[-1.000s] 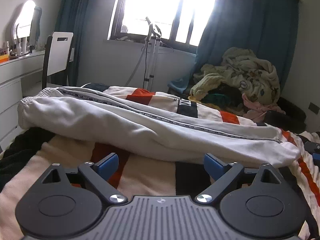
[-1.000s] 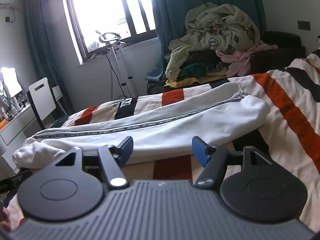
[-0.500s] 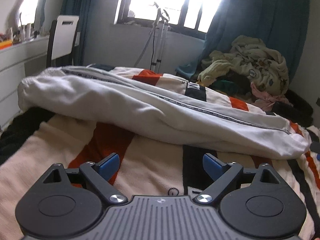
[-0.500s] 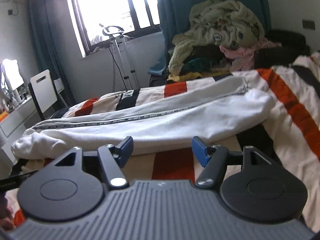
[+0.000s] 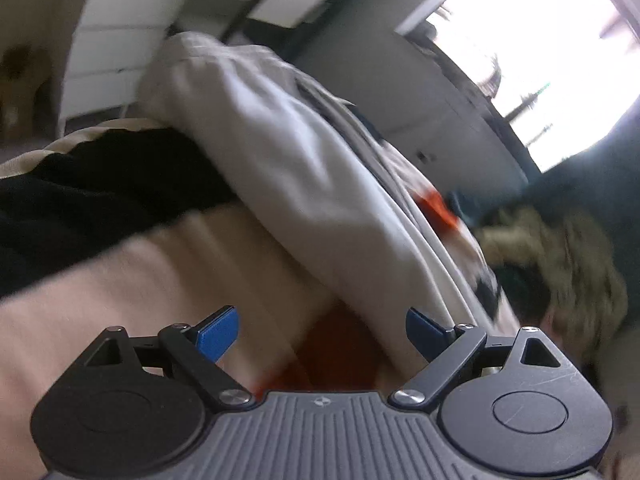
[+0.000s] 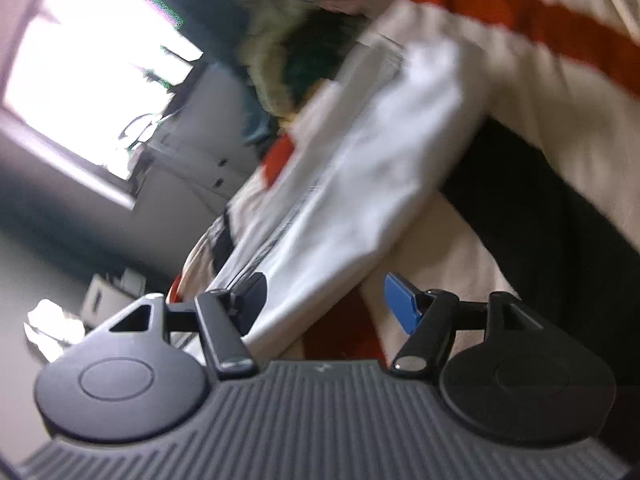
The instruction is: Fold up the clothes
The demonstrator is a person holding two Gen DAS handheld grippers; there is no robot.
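White trousers with a dark side stripe lie folded lengthwise on a striped bedspread; they show in the left wrist view (image 5: 304,168) and the right wrist view (image 6: 360,184). Both views are blurred and tilted. My left gripper (image 5: 322,334) is open and empty, low over the bedspread (image 5: 160,272) just short of the trousers' near edge. My right gripper (image 6: 328,300) is open and empty, with the trousers' near edge lying between its jaws. I cannot tell if the fingers touch the cloth.
A heap of clothes and a yellowish blanket (image 5: 560,256) sits beyond the bed, also in the right wrist view (image 6: 288,20). A bright window (image 5: 540,52), dark curtains, white drawers (image 5: 108,60) and a white chair lie behind.
Both grippers have rolled sharply, so each view is tilted and blurred. Both have moved closer to the trousers, the right one now straddling the near edge. Jaws stay open.
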